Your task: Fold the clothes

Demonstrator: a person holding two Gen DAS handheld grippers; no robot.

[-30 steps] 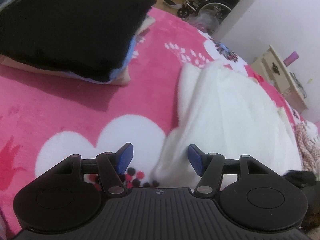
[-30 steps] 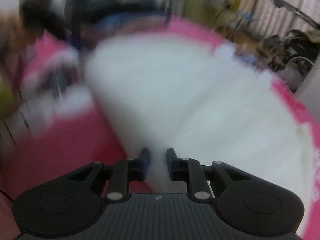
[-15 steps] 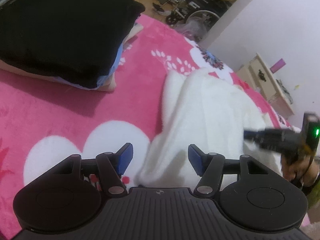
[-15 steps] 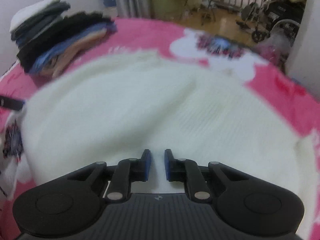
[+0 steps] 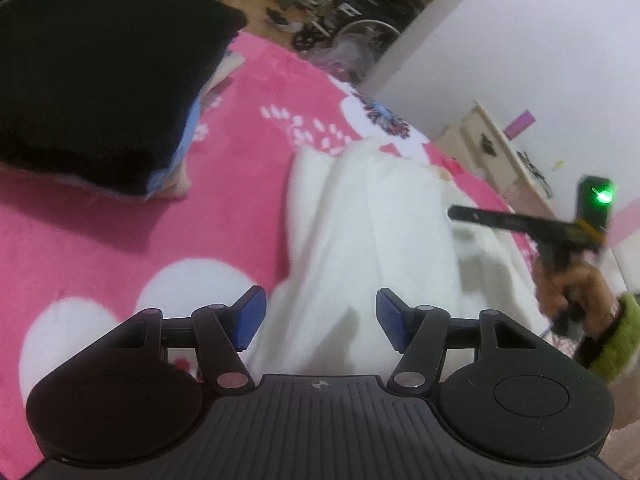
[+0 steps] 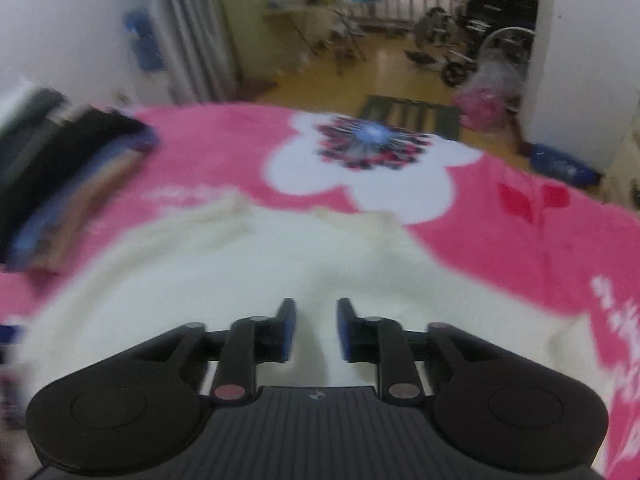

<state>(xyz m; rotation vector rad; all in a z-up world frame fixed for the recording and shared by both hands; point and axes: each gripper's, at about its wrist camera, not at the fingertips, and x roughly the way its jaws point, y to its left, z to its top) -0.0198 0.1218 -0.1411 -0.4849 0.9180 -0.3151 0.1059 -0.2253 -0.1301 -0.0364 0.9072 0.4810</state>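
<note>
A white knitted garment [image 5: 380, 232] lies rumpled on the pink flowered blanket [image 5: 120, 248]. My left gripper [image 5: 320, 316] hovers over its near edge, open, with the cloth lying under the gap and touching neither blue pad. My right gripper [image 6: 316, 328] is over the same white garment [image 6: 240, 288]; its jaws are opening and the pads do not press on the cloth. In the left wrist view the right gripper [image 5: 520, 222] appears at the right, held by a hand [image 5: 568, 284] in a green sleeve.
A stack of folded clothes [image 5: 100, 72] with a black one on top sits at the left of the bed, also seen as the blurred stack [image 6: 60, 176]. Beyond the bed are a wheelchair [image 6: 492, 48], a floor mat [image 6: 412, 116], a white wall and a cream cabinet [image 5: 492, 148].
The right gripper swung across the garment and its jaws spread wider. It and its hand came into the left wrist view at the right. The left gripper tilted slightly and stayed open.
</note>
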